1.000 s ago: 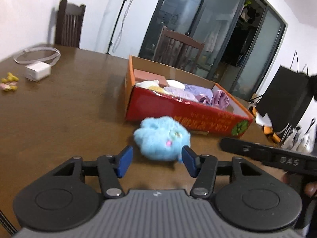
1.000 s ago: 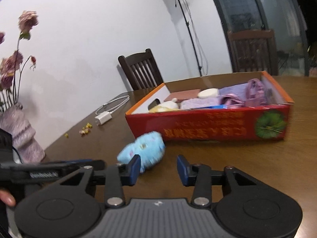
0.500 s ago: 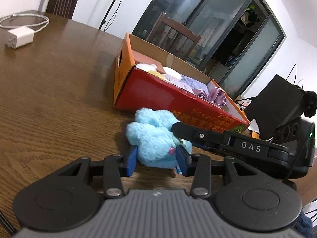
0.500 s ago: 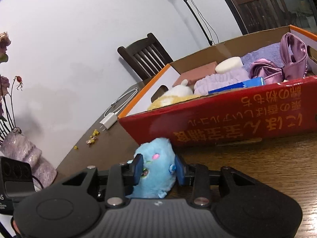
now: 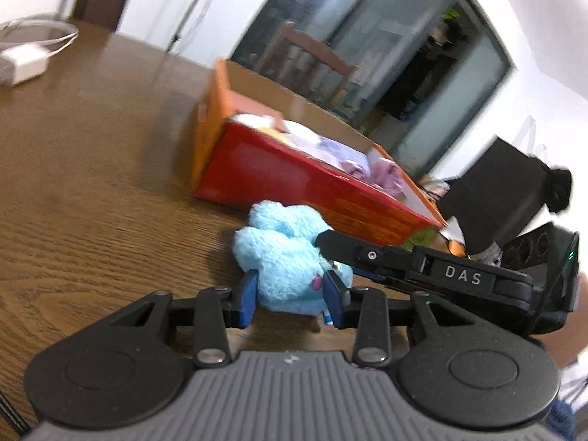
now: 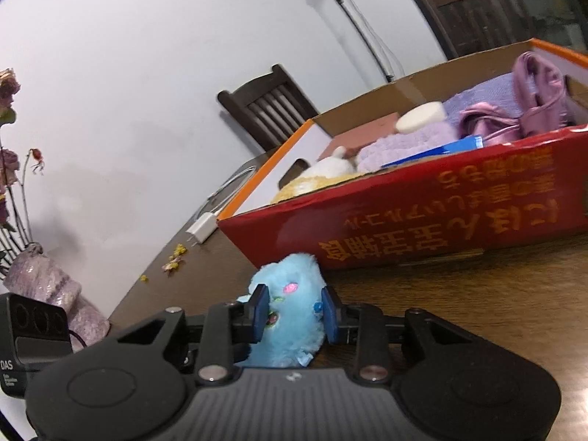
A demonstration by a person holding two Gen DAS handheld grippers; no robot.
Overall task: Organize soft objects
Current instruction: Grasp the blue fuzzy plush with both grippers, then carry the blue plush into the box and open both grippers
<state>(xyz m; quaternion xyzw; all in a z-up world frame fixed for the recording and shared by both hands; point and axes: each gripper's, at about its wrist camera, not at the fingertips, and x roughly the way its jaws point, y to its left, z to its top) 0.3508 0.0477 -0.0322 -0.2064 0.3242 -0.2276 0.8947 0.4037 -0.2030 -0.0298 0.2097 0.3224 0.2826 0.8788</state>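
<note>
A fluffy light-blue plush toy (image 5: 283,257) lies on the brown wooden table (image 5: 92,183) just in front of a red cardboard box (image 5: 294,183). My left gripper (image 5: 290,299) is shut on the toy from one side. My right gripper (image 6: 294,310) is shut on the same toy (image 6: 290,294) from the other side; its black body shows in the left wrist view (image 5: 422,268). The box (image 6: 422,217) holds several soft things: purple cloths (image 6: 514,106), a lilac fluffy piece, a white and yellow plush (image 6: 323,172).
A white charger with cable (image 5: 25,62) lies at the table's far left. Yellow crumbs (image 6: 174,257) lie near a pinkish vase with dried flowers (image 6: 47,290). Wooden chairs (image 6: 264,110) stand behind the table. A black bag (image 5: 496,183) stands right of the box.
Both grippers moved in on the blue plush toy and closed on it from opposite sides. The toy now sits squeezed between both pairs of fingers.
</note>
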